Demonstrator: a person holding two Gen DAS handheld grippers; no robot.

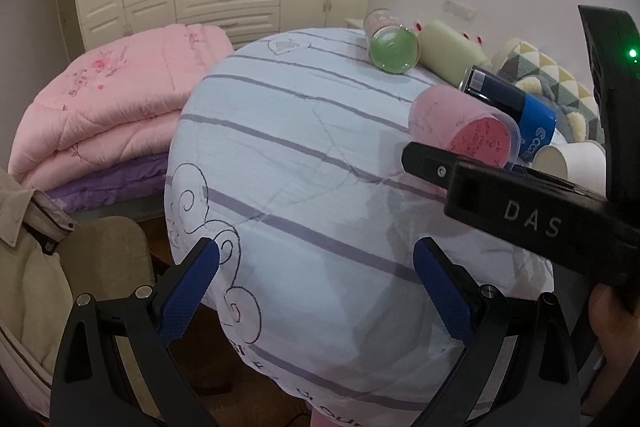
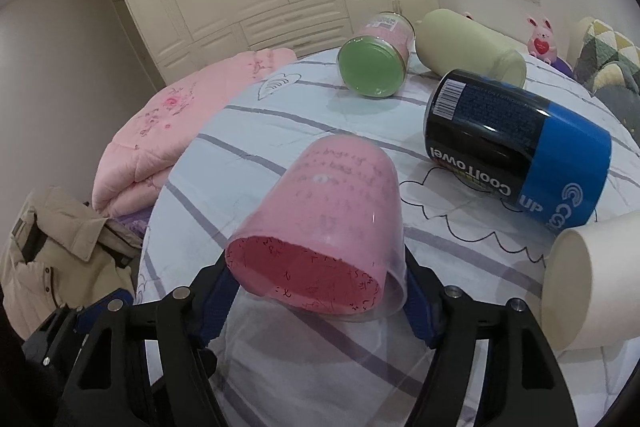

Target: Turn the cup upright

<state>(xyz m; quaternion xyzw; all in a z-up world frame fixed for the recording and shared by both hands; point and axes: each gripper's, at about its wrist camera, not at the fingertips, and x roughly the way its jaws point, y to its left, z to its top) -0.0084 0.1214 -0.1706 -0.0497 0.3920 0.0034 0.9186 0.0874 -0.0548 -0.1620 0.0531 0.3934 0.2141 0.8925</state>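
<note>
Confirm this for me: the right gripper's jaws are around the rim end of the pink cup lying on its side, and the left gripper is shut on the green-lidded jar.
One part is wrong. The left gripper holds nothing: in the left wrist view its jaws stand open over the striped bedding, far from the green-lidded jar. The rest stands: the right gripper has its jaws around the rim end of the pink cup.

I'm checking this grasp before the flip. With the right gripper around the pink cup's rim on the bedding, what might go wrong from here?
1. The right gripper holds the pink cup only near its open rim, so the thin wall may flex and slip out.
2. The blue-and-black canister and white paper cup lie close on the right; swinging the cup up may knock them.
3. The striped bedding looks soft and uneven, so an upright cup may tip again.
</note>
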